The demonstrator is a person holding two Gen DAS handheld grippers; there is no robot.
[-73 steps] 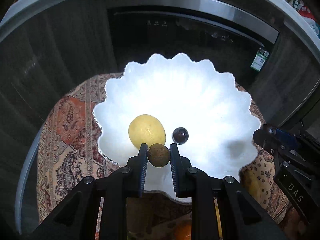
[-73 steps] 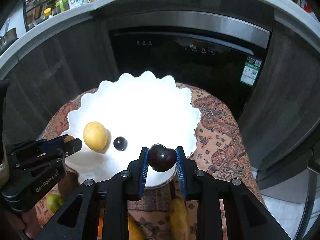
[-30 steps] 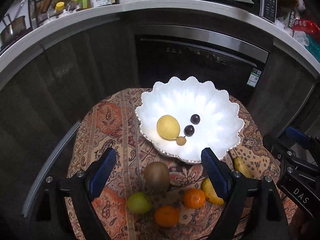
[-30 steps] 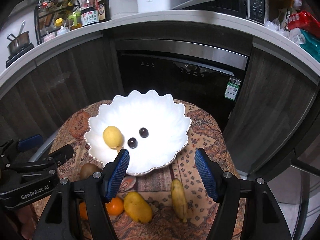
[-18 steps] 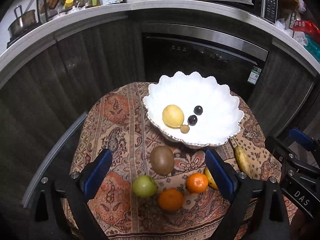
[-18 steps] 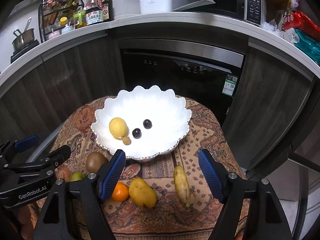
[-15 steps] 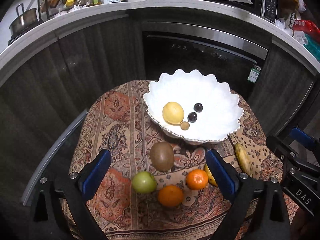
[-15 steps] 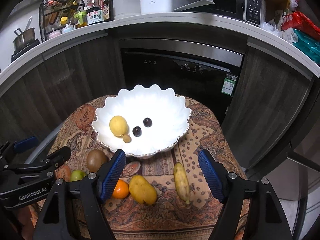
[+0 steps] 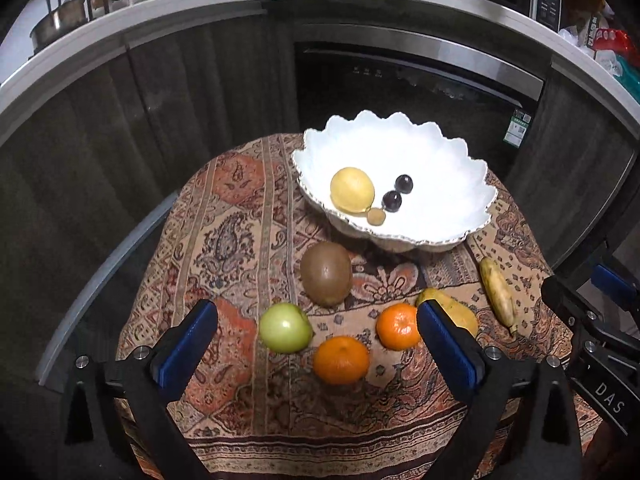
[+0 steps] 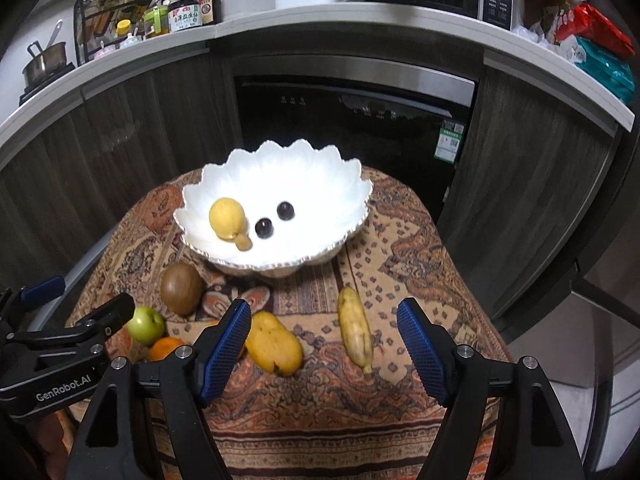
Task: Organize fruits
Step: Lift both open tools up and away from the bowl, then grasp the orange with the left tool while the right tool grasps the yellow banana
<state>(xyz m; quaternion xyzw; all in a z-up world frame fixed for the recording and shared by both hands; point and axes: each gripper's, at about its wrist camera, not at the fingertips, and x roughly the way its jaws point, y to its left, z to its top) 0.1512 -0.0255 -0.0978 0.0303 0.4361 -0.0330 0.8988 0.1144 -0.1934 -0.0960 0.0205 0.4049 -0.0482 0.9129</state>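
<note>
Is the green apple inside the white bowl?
No, the green apple sits on the patterned cloth, in front of the white bowl.

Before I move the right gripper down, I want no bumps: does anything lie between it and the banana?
Nothing visible does. The right gripper hangs open above the cloth, and the banana lies in the gap between its jaws. The mango sits apart, near the left jaw.

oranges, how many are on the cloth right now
2. One orange lies nearest the camera between the left gripper's fingers; the other orange sits just right of it, beside the right finger. In the right wrist view a finger hides most of them.
</note>
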